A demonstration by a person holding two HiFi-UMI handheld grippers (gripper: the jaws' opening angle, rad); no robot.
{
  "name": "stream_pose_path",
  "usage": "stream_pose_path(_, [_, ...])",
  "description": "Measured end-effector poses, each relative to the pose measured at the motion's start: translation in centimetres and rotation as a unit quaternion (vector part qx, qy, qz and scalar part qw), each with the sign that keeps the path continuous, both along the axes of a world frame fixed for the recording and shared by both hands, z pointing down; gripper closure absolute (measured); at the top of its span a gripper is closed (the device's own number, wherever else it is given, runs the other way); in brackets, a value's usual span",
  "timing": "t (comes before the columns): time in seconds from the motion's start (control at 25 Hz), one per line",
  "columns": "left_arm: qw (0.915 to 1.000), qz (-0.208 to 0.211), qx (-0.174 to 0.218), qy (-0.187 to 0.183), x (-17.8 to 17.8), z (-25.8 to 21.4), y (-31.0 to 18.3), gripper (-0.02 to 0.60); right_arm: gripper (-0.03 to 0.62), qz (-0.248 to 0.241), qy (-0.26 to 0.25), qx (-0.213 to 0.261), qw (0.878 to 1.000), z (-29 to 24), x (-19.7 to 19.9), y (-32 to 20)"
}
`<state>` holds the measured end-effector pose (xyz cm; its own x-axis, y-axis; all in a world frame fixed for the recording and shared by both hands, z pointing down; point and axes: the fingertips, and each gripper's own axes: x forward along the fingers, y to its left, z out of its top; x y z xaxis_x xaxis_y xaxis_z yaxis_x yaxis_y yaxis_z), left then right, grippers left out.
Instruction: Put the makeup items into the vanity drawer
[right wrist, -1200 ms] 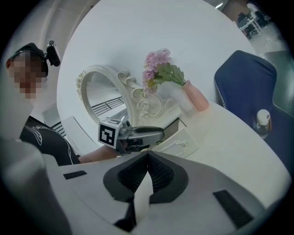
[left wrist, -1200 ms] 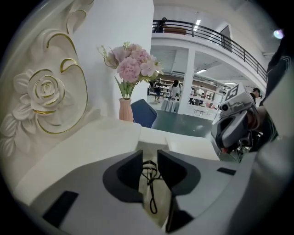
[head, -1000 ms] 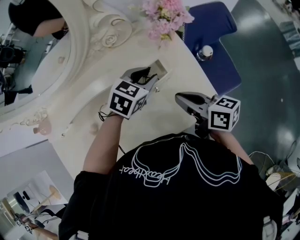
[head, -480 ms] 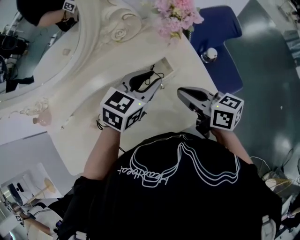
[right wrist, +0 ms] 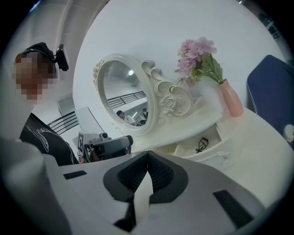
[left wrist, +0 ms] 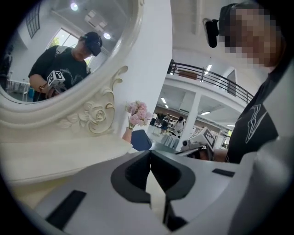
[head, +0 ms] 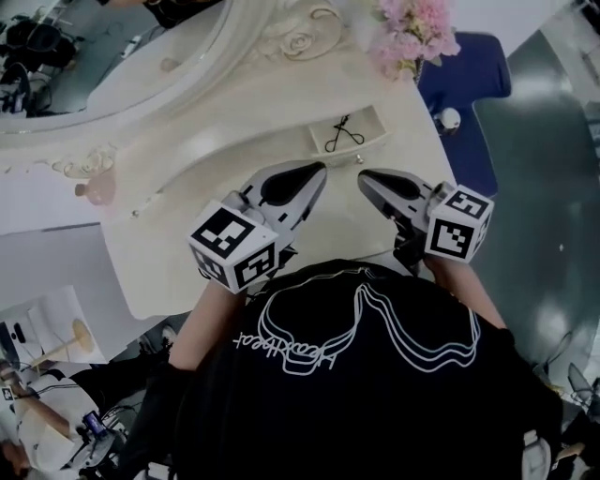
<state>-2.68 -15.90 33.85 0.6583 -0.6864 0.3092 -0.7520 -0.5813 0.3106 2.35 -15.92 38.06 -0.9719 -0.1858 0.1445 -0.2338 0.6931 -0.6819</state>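
The vanity's small drawer stands open at the back of the white top. A black eyelash curler lies inside it, also seen in the right gripper view as the curler in the drawer. My left gripper hovers short of the drawer. Its jaws have just been closing, and they meet with nothing between them. My right gripper hangs beside it, also short of the drawer, its jaws touching and empty.
An oval mirror in a carved white frame backs the vanity top. Pink flowers in a pink vase stand at the back right. A blue chair is beyond the right edge. A pink bottle sits far left.
My left gripper has drawn back from the drawer and risen, and its jaws have shut. The eyelash curler stays behind in the drawer. My right gripper has shifted slightly towards the left one.
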Motion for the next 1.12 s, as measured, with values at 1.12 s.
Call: stream_pose_path(1.12, [0.9731, -0.204, -0.088, -0.063, -24.1, 7.0, 11.4, 0.376, 0.589, -0.089, 0.027, -0.016, 0.996, -0.8, -15.0, 8.4])
